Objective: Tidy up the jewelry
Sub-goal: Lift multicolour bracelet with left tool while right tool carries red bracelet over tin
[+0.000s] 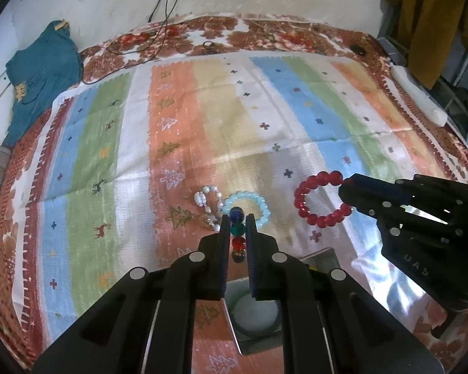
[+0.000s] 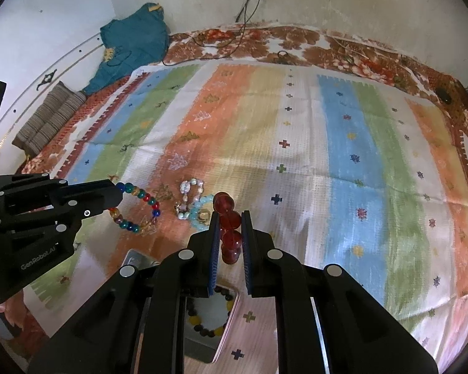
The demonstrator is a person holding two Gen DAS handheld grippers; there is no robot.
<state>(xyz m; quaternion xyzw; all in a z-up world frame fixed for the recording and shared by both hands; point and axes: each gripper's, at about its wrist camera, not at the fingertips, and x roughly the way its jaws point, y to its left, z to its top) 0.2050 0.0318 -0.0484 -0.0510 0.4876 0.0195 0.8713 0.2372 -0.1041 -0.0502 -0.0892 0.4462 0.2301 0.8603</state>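
Observation:
My left gripper [image 1: 237,218] is shut on a multicolour bead bracelet [image 1: 237,243], which hangs above the striped cloth [image 1: 171,124]. In the right wrist view the same left gripper [image 2: 117,198] holds that bracelet [image 2: 138,210] as a loop. My right gripper [image 2: 229,213] is shut on a red bead bracelet [image 2: 229,227]. From the left wrist view, the right gripper [image 1: 348,187] and its red loop [image 1: 319,201] sit to the right. A pearl bracelet [image 1: 207,205] and a pale blue bracelet [image 1: 249,208] lie on the cloth between them.
A shiny metal box [image 1: 252,342] sits just below the grippers, with a green bracelet [image 1: 255,314] in one compartment and a yellow-and-dark bead bracelet [image 2: 209,319] in another. A teal garment [image 1: 43,74], cables [image 1: 162,31] and a striped cushion [image 2: 46,118] lie at the bed's far edge.

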